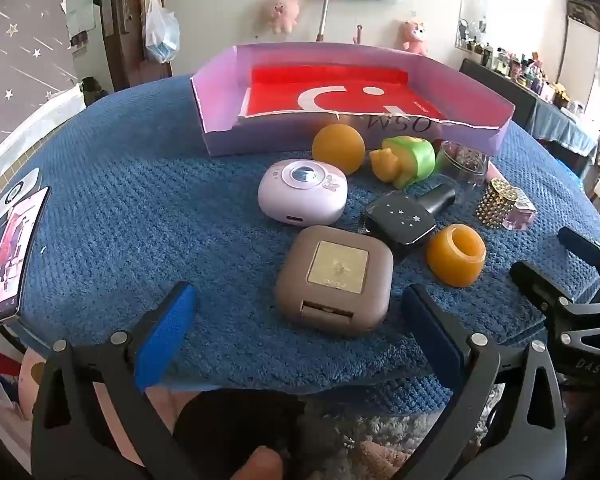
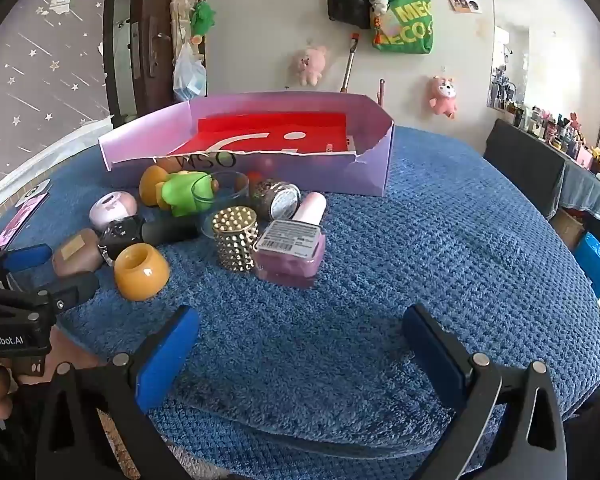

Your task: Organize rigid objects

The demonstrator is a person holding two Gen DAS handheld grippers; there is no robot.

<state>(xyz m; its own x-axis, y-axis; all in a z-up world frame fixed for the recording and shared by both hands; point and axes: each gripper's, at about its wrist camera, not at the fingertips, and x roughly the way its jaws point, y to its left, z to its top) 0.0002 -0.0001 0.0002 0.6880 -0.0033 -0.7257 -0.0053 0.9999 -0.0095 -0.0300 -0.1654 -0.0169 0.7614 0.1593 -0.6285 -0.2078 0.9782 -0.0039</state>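
Rigid objects, among them the brown case point(image 1: 334, 280) and orange cup point(image 1: 456, 256), all lie clustered on the blue cloth point(image 1: 140, 220) before the lilac box point(image 1: 220, 136), which holds none; we judge nothing sorted. Our left gripper point(image 1: 300, 328) and right gripper point(image 2: 300, 344) both gape, holding nothing.

left hand-held gripper point(image 1: 298, 312) jaws wide apart, low over blue bench point(image 1: 140, 220), brown square case point(image 1: 334, 280) just ahead between the fingers. lilac case point(image 1: 302, 198), black case point(image 1: 400, 220), orange cup point(image 1: 456, 256) behind it. purple box point(image 1: 352, 100) at back, phone point(image 1: 14, 252) far left.
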